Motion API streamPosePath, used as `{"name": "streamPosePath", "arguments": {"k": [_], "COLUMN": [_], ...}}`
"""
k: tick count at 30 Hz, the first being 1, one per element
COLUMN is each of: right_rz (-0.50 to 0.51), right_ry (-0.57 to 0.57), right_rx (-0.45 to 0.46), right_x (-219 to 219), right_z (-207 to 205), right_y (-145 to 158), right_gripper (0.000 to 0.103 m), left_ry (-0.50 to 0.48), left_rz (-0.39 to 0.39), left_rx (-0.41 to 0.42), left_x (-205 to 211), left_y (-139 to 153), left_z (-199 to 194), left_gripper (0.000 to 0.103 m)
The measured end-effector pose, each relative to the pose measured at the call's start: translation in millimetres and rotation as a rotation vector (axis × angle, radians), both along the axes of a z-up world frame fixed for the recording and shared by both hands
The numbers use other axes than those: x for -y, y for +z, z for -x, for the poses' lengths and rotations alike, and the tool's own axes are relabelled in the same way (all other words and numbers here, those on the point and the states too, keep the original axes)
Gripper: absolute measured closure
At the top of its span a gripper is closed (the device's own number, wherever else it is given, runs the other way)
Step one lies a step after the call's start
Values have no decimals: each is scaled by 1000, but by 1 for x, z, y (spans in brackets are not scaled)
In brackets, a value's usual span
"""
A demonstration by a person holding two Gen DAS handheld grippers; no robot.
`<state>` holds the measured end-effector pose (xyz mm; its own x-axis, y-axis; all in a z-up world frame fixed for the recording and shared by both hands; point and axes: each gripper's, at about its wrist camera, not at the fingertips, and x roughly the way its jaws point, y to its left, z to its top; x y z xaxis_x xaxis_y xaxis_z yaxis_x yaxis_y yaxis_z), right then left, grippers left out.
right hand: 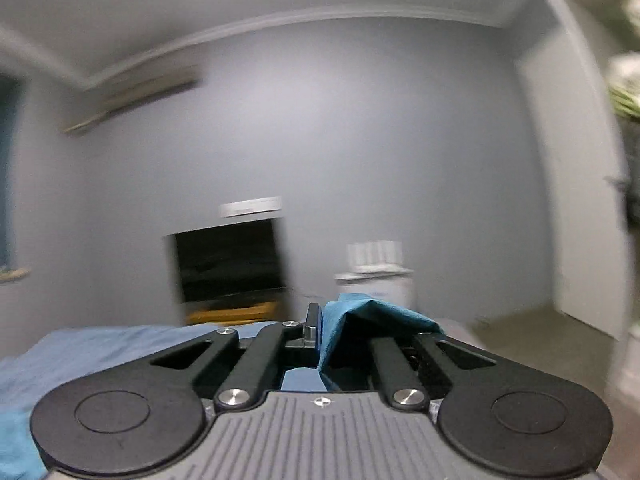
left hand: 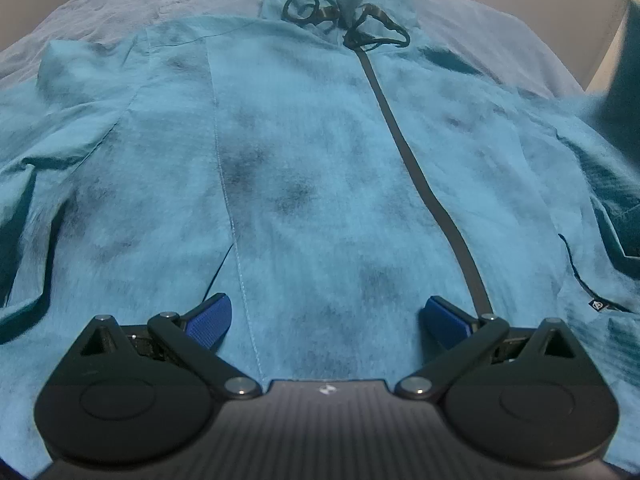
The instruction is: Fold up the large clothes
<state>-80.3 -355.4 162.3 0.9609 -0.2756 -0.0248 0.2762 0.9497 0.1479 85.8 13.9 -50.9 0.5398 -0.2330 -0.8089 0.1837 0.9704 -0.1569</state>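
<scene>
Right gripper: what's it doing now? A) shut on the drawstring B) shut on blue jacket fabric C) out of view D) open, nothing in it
B: in the right wrist view the right gripper has its jaws closed together with a fold of the jacket pinched between them, lifted up off the bed.
</scene>
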Motion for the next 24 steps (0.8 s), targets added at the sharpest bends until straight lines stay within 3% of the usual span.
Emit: {"name": "streamPosePath", "arguments": {"k": [6, 11, 12, 14, 15, 16, 20, 24], "right_rz": [110, 122, 108, 58, 29, 5, -77, -175], "right_ry": [287, 417, 430, 458, 463, 468, 429, 337], "right_rx": [-81, -247, -281, -356, -393, -413, -405, -397], "right_x": [-113, -183, -188, -211, -213, -227, -223, -178], "right_z": [-30, -49, -50, -41, -39, -31, -5, -27], "right_y": [-15, -70, -83, -105, -113, -118, -131, -134], "right_gripper": [99, 95, 91, 70, 51, 44, 29, 22], "left_ry": [1, 40, 49, 66, 75, 82, 85, -4], "left_rz": [9, 34, 42, 59, 65, 69, 86, 68], "left_rx": [19, 36, 40, 50, 59, 68, 141, 280], "left_x": [-3, -14, -16, -21, -24, -25, -26, -14], "left_y": [3, 7, 8, 10, 11, 13, 24, 39], "left_z": [4, 7, 7, 8, 9, 9, 15, 27], "left_gripper": [0, 0, 0, 0, 0, 0, 0, 0]}}
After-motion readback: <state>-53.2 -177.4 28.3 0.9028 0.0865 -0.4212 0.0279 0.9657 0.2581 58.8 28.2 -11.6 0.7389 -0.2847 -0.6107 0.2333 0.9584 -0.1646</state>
